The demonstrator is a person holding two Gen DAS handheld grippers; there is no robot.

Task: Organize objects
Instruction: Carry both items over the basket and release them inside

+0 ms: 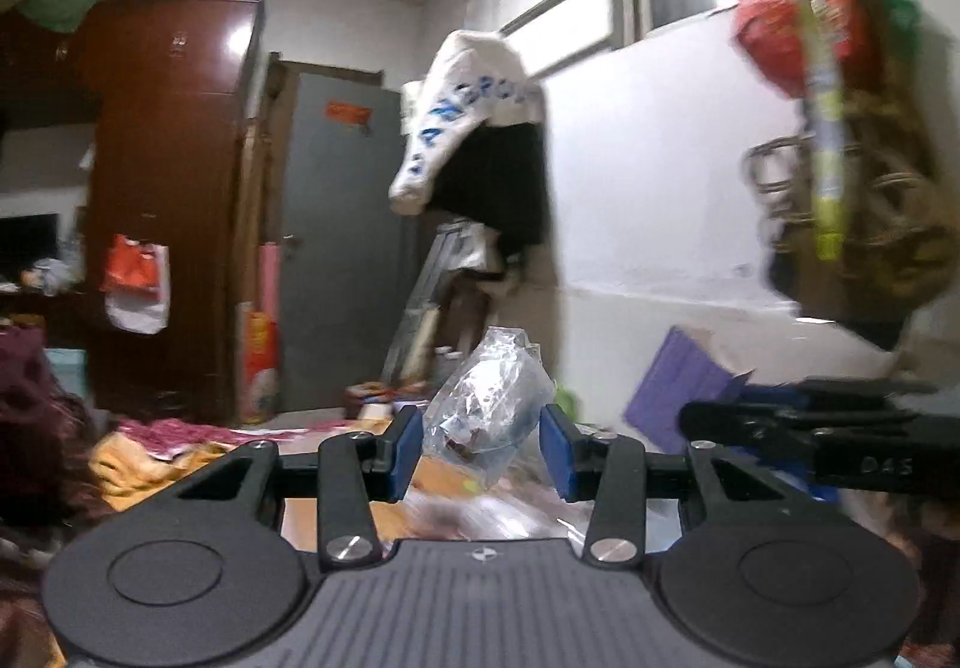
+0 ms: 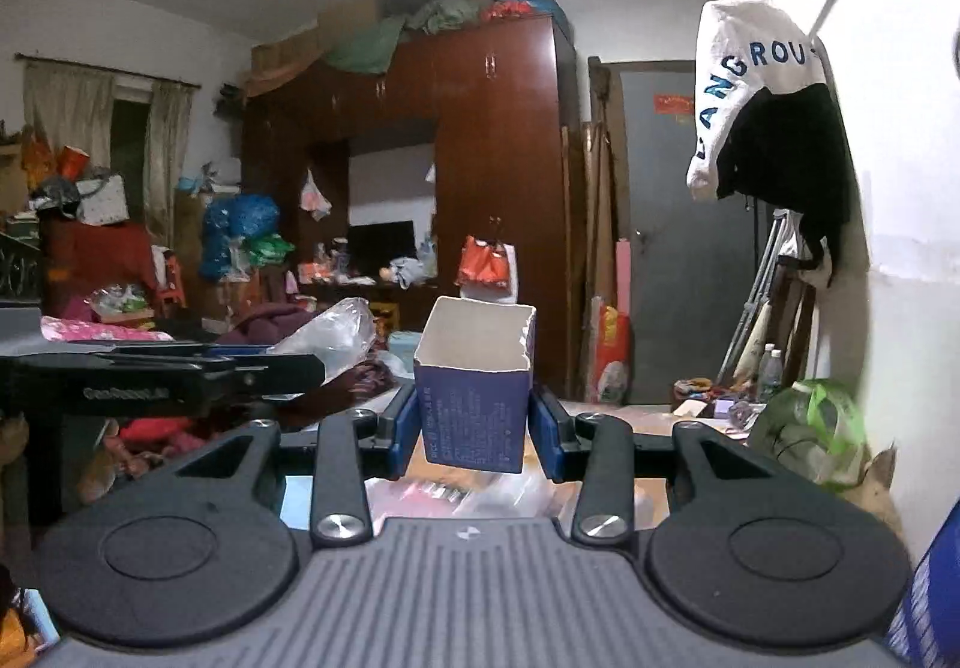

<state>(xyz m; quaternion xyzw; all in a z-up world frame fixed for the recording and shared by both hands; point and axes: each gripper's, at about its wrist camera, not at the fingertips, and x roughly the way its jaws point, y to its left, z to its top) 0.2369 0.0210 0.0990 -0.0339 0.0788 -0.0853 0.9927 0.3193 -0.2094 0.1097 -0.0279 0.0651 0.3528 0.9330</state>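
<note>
My left gripper (image 1: 480, 443) is shut on a crumpled clear plastic bag (image 1: 489, 398) with small items inside, held up in the air. The bag also shows in the right wrist view (image 2: 333, 332), at the tip of the left gripper (image 2: 300, 368). My right gripper (image 2: 471, 431) is shut on an open-topped dark blue cardboard box (image 2: 474, 416) with a white inside, held upright above the table. The right gripper shows at the right in the left wrist view (image 1: 708, 419), with the purple-blue box (image 1: 678, 386) in it.
A cluttered wooden table (image 2: 600, 410) lies below both grippers. A brown wardrobe (image 2: 498, 158) and a grey door (image 2: 678, 248) stand behind. A white and black garment (image 2: 762, 110) hangs on the right wall. Bags (image 1: 840, 128) hang at the upper right.
</note>
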